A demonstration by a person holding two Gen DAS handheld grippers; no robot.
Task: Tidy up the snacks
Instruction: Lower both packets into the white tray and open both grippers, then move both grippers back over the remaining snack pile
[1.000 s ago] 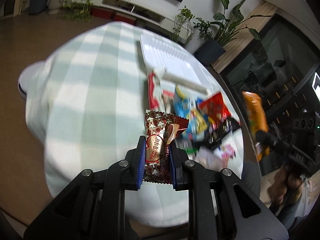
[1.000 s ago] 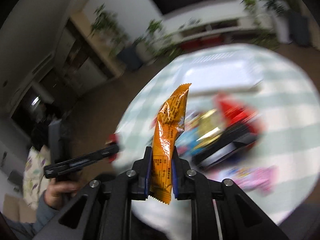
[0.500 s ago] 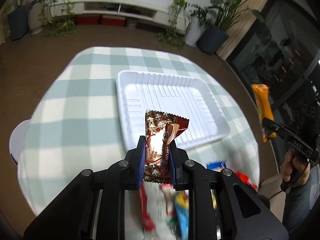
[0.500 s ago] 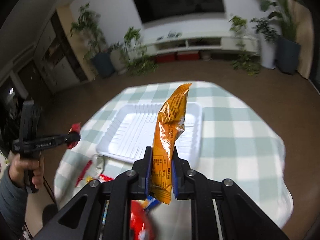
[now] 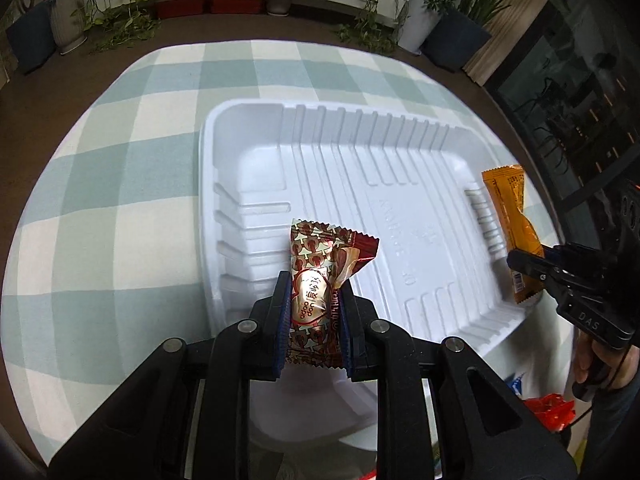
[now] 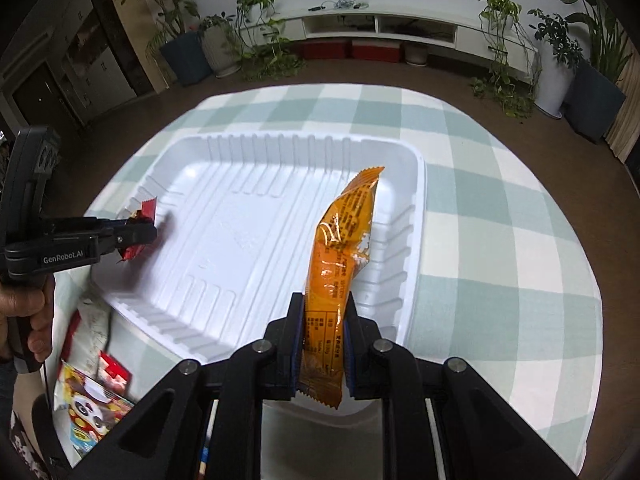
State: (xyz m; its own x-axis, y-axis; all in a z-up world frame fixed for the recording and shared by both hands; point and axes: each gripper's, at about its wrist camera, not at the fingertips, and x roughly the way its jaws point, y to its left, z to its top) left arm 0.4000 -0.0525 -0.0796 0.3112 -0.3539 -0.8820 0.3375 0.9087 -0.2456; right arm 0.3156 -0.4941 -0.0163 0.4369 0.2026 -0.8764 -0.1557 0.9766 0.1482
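The left hand-held gripper (image 5: pixel 313 316) was clamped on a small red-brown candy wrapper (image 5: pixel 320 280) printed with mushroom shapes and a shiny heart label, its crimped top flaring toward 1 o'clock; the packet hung over the near left part of the white tray (image 5: pixel 400 208). The right hand-held gripper (image 6: pixel 322 340) pinched the lower end of a long orange snack packet (image 6: pixel 340 252), glossy and creased, with fine print near the pads and its sealed tip leaning toward 1 o'clock above the tray's right side. In the left wrist view that orange packet (image 5: pixel 516 224) appeared at 3 o'clock, over the tray's right rim. The tray, ribbed along its walls, lay on the counter (image 5: pixel 120 184) under a green-and-white checked cloth, and nothing lay on the part of its floor that showed. In the right wrist view, loose snacks lay on the cloth at 8 o'clock outside the tray: a panda-print bag (image 6: pixel 90 412) and a red-and-white packet (image 6: pixel 114 368). At 5 o'clock in the left wrist view a red wrapper (image 5: pixel 550 416) showed beside the tray. Potted plants (image 6: pixel 256 28) and a low white TV cabinet (image 6: pixel 400 28) stood at 12 o'clock beyond the counter.
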